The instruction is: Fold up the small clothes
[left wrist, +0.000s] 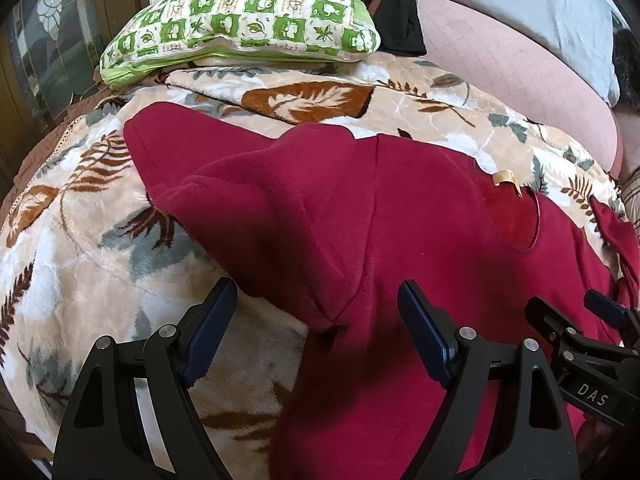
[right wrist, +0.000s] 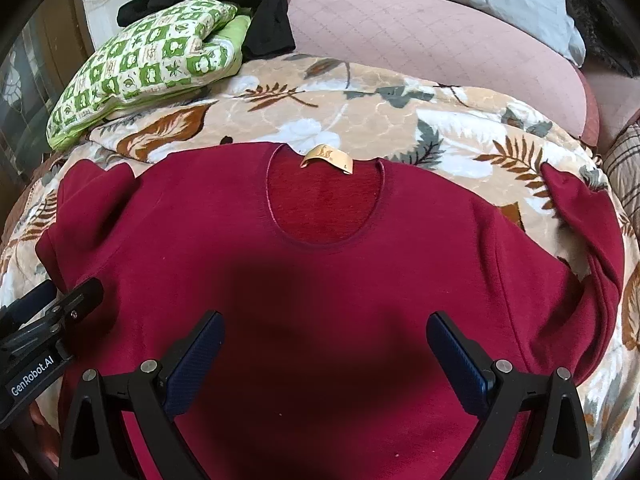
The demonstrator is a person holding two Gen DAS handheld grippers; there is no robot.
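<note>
A dark red sweater lies spread front-up on a floral blanket, its round neck and tan label toward the far side. Its left sleeve lies bunched out to the left, its right sleeve bent at the right. My left gripper is open and empty, hovering over the left armpit area. My right gripper is open and empty above the sweater's chest. Each gripper shows in the other's view, the right gripper at the right edge, the left gripper at the left edge.
A green-and-white checked pillow lies at the far left with black clothes behind it. A pink quilted cushion and a grey pillow line the far side. A plaid cushion sits at the right edge.
</note>
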